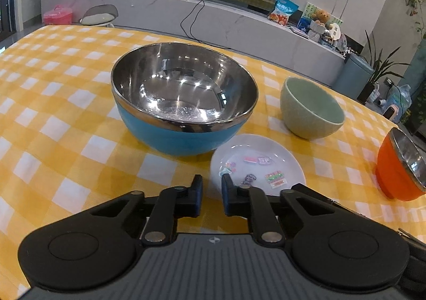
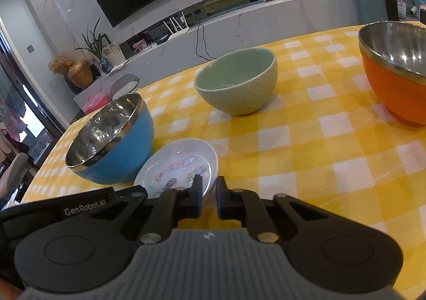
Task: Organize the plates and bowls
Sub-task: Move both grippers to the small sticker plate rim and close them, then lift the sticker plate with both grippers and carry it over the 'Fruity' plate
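We held both jaws nearly pressed together. The left gripper [image 1: 212,188] sat at the plate's [image 1: 269,148] seven o'clock rim, the right gripper [image 2: 209,189] at its five o'clock, perhaps pinching it. The blue bowl [image 1: 183,137] stood just beside it on the tabletop [image 1: 66,113], the green bowl [image 1: 308,113] at one o'clock.

Left tool [image 1: 212,189] low over yellow-checked surface [image 1: 66,124], jaws nearly closed on nothing, tips at near rim of white plate [image 1: 282,158] w/ stickers. Blue steel-lined bowl [image 1: 183,102] just behind plate; green bowl [image 1: 311,108] to right; orange bowl [image 1: 399,166] at right edge.
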Demonstrator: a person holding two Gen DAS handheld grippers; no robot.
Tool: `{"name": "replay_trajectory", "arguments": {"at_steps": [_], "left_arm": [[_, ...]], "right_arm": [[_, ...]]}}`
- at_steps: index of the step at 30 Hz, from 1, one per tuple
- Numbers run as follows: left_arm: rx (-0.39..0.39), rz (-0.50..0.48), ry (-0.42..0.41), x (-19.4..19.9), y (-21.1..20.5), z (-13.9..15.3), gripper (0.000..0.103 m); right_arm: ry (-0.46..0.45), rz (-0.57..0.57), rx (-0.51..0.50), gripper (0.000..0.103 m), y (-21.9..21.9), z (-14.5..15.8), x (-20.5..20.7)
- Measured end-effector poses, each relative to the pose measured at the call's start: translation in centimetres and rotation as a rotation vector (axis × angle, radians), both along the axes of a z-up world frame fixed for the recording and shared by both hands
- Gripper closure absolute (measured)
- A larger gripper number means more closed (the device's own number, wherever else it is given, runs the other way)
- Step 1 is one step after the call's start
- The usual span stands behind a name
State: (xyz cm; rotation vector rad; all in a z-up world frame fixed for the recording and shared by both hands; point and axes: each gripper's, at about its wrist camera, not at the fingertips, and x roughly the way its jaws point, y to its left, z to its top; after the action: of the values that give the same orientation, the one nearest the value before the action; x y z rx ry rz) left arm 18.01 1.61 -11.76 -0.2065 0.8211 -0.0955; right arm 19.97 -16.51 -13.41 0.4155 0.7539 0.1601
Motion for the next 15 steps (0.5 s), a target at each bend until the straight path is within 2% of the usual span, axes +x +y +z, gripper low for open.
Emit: {"name": "replay_trajectory", "arguments": {"at_steps": [3,8,15], "left_arm": [[0.022,0.000,-0.007,-0.3,-0.3,0.3,0.096],[-0.001,0.003,-0.004,-1.1,0.0,1.3,0.097],[-0.054,0.019,0.034,-2.5,0.8,2.9,0.098]], "right_arm": [[-0.002,-0.001,0.010,0.098,0.0,0.0,-0.1],[0.001,-0.028,0.022,0.100,-0.2,0.5,-0.4],[0.035,-0.063,0.093,0.101,-0.8,1.4,-1.5]]}}
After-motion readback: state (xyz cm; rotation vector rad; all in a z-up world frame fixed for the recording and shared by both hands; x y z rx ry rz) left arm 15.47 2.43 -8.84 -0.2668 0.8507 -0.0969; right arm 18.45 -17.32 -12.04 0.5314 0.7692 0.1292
